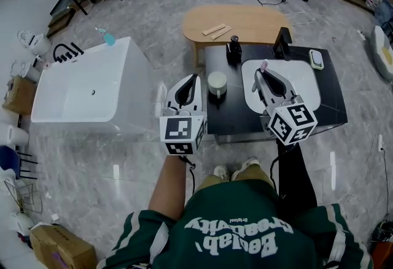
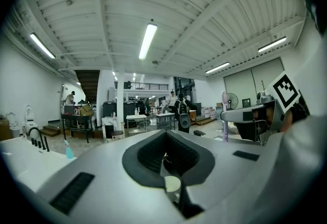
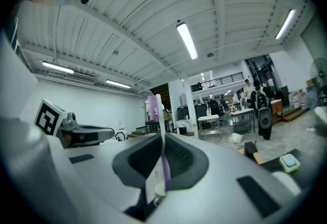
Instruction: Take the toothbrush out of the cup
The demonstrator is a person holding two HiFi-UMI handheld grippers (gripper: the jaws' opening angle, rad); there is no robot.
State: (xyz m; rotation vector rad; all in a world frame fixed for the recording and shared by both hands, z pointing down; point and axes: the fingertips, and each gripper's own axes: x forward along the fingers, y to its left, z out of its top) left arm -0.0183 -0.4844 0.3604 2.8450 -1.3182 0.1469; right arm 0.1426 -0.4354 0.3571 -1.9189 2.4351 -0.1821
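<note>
A toothbrush (image 1: 263, 67) with a white and purple handle and a pinkish bristle head stands upright between the jaws of my right gripper (image 1: 263, 75), which is shut on it over the white basin (image 1: 304, 80). In the right gripper view the toothbrush (image 3: 162, 164) runs up through the right gripper (image 3: 161, 159); its head rises above the jaws. The pale cup (image 1: 217, 83) stands on the black counter (image 1: 328, 105), to the left of the brush and apart from it. My left gripper (image 1: 191, 80) hovers left of the cup with its jaws together and nothing in them; its pads (image 2: 153, 154) meet.
A black faucet (image 1: 282, 43), a dark dispenser bottle (image 1: 233, 51) and a small soap dish (image 1: 316, 59) stand at the counter's back. A white bathtub (image 1: 86, 86) lies to the left, an oval wooden table (image 1: 236, 22) beyond. The person's shoes (image 1: 236, 171) are at the counter's front.
</note>
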